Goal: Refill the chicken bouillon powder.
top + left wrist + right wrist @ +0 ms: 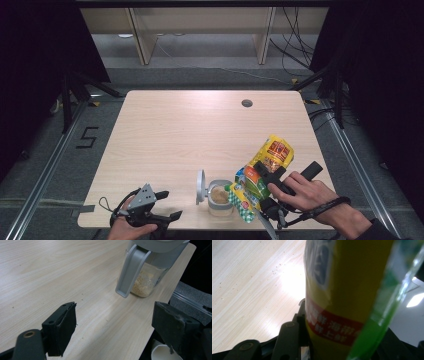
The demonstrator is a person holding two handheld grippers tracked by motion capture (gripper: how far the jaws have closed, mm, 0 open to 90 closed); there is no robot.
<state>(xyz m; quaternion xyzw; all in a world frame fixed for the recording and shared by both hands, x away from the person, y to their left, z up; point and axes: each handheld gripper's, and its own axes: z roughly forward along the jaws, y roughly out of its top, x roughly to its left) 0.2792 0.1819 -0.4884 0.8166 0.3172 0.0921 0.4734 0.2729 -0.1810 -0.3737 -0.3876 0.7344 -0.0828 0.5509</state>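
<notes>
Your right gripper (pixel 260 192) clamps the yellow bag (pixel 265 167), tilted over the jar (pixel 220 197); your left gripper (pixel 167 205) rests open, well left.

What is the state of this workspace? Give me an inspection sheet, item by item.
Surface: pale wood table, round hole near its far edge, small crumbs scattered.
Job's things: clear jar with tan granules inside, its grey lid flipped open; yellow and green packet tilted over the jar's mouth.
Clutter: nothing seen.
Grippers: right gripper shut on the packet; left gripper open, nothing between its jaws, near the table's front edge.
Cables: one trails from the right gripper; a bundle lies on the floor beyond the table.
Surroundings: black curtains, wooden furniture legs, floor marking "5".
</notes>
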